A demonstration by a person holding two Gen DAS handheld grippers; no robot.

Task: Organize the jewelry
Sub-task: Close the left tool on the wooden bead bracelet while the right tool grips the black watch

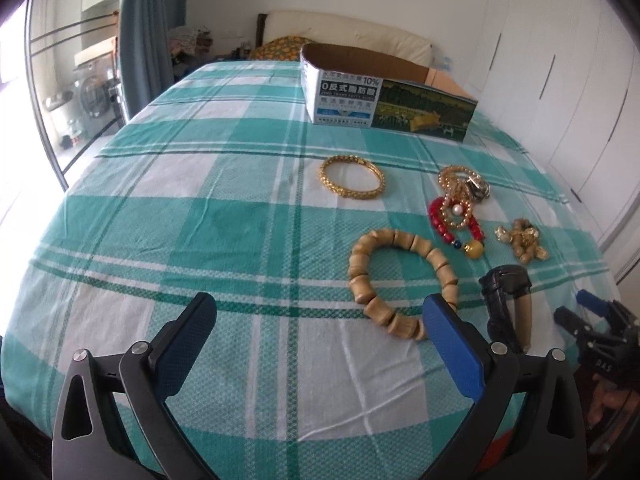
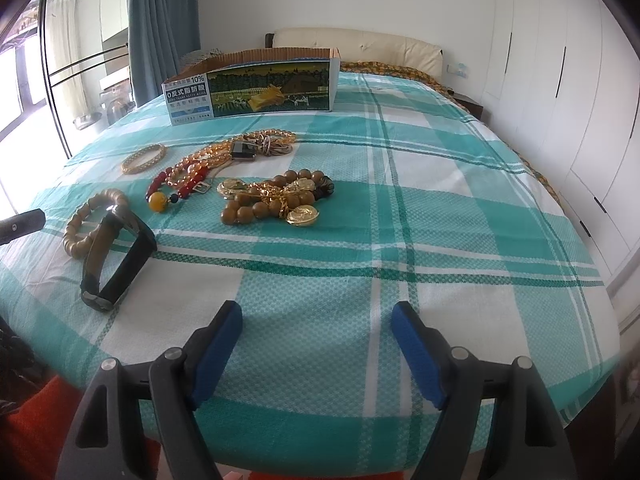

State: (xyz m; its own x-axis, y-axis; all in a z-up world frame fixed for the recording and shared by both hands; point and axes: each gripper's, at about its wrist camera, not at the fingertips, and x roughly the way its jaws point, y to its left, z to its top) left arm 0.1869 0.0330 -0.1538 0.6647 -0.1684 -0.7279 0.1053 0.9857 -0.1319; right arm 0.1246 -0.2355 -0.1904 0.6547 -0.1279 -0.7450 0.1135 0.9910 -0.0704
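While both grippers hover spread and empty, left gripper (image 1: 316, 316) near wooden bracelet (image 1: 400, 280), right gripper (image 2: 318, 324) over checked cloth (image 2: 440, 220)

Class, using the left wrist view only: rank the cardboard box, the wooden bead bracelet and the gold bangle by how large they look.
1. cardboard box, largest though farthest
2. wooden bead bracelet, nearness may flatter it
3. gold bangle, smallest

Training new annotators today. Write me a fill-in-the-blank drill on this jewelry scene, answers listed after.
1. The jewelry lies on a checked ____ and white bedsheet.
2. Both the left gripper and the right gripper stand ____, holding nothing.
3. The gold bangle lies between the wooden bead bracelet and the open ____ box.
4. The black watch leans on the ____ bead bracelet.

Answers: green; open; cardboard; wooden
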